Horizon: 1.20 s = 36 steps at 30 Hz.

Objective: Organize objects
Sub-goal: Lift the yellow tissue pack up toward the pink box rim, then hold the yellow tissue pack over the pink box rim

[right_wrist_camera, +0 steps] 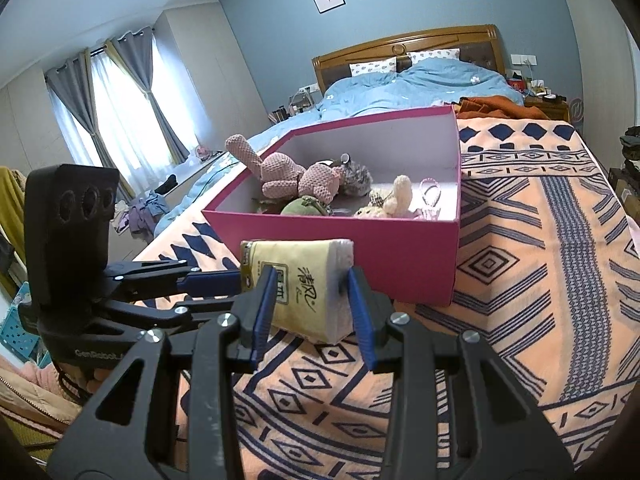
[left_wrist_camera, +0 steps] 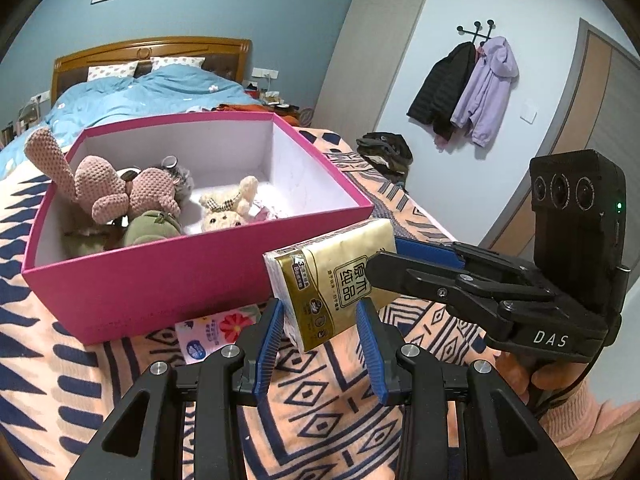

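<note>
A yellow-gold tissue pack hangs tilted just above the patterned blanket, in front of the open pink box. My left gripper is shut on one end of the pack. My right gripper clamps the other end, coming in from the side. Inside the box lie a pink knitted rabbit, a cream bunny and a green plush.
A small flowered tissue pack lies on the blanket against the box's front wall. Beyond the box is the bed's blue duvet. Coats hang on the right wall, with bags on the floor below.
</note>
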Tool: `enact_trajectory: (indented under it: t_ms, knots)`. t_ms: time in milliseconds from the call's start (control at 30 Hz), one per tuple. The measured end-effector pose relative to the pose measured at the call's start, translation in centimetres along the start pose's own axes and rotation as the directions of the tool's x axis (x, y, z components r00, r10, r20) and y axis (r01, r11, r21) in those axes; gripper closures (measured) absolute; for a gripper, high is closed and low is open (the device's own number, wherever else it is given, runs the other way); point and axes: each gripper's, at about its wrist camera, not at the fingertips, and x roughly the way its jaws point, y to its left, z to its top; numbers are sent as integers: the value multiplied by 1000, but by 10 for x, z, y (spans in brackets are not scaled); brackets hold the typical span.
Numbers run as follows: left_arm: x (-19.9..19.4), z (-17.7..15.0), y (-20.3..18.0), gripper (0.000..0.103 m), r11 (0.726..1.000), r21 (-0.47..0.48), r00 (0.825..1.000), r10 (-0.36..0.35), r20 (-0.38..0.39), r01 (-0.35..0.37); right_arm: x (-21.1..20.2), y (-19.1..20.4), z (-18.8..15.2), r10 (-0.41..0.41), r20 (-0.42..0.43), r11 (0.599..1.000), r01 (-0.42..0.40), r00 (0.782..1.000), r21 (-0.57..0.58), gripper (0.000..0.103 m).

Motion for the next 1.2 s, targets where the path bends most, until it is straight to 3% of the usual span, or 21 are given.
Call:
enact_trajectory:
  t_ms: [1200]
  knots:
    - [-2, 33, 4, 66, 1000, 24, 999, 17, 50, -18, -3, 1, 33, 3, 73, 1000, -1, 997, -28, 63]
